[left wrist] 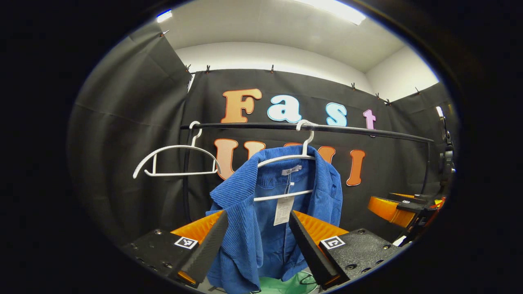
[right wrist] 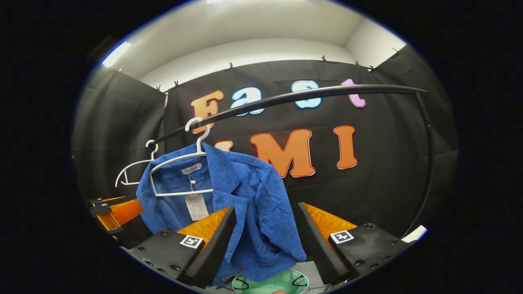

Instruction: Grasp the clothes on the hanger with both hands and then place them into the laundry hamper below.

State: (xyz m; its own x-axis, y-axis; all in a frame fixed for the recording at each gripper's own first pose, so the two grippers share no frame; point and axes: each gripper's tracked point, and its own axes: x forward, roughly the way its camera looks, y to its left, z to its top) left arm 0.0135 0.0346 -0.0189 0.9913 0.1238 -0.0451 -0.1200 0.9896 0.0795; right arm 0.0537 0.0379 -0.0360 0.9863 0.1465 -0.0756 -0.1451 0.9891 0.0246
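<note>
Both tongs of mine stand wide, holding nothing. My left tongs point(left wrist: 257, 245) frame the lower part of the blue corduroy jacket point(left wrist: 249, 228), whose cloth hangs between the two black fingers; I cannot tell whether either pad touches it yet. My right tongs point(right wrist: 265, 241) likewise have the jacket's front panel and hem hanging in the gap between their fingers, a little nearer the left finger.

Just under the hem, low between the fingers, sits the green laundry hamper point(right wrist: 269, 283), straight below the garment, so the drop is short and downward.

Farther off, the jacket hangs from a white hanger point(left wrist: 286, 159) with its long axis running top to bottom, collar up and open front toward me. From the left tongs it lies dead ahead and slightly up; from the right tongs it lies ahead and a little left. Neither seems clearly nearer, I judge. The move turns on closing on the cloth at either side and lifting the shoulders off the hanger's arms before lowering.

A paper swing tag point(left wrist: 283, 209) dangles from the neck, and a small woven neck label point(left wrist: 291, 171) sits inside the collar; the writing on both is too small to read.

Beyond, an empty white hanger point(left wrist: 175, 161) hooks on the same black rail point(left wrist: 359, 130), toward its left end.
</note>
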